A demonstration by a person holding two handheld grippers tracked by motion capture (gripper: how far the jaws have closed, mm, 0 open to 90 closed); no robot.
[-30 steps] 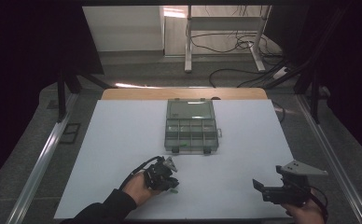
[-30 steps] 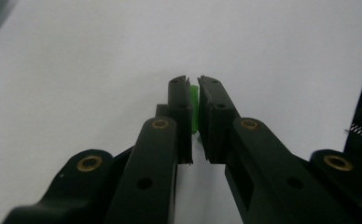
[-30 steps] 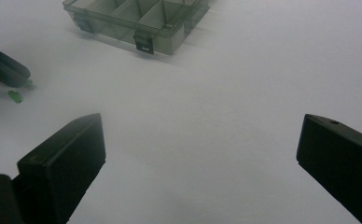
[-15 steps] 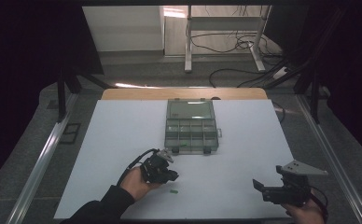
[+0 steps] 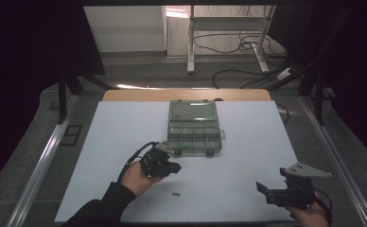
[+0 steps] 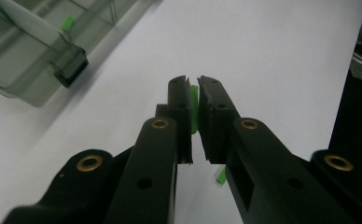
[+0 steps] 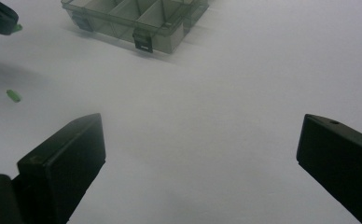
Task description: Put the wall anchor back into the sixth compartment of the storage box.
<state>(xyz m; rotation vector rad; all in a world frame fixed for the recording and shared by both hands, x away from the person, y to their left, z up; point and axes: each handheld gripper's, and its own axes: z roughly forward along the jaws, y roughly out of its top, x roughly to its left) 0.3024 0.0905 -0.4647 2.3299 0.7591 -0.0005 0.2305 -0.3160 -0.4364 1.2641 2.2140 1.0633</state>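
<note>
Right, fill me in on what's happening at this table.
A person is sorting small green pieces into a clear compartment box on the white table. The left gripper is shut on one green piece, held just in front of the box. Another loose green piece lies on the table nearer the person. The right gripper waits at the right with its jaws open and nothing in them.

Tool [image 7: 200,163] agape, green piece [image 7: 13,95], perhaps organizer box [image 7: 137,18]
</note>
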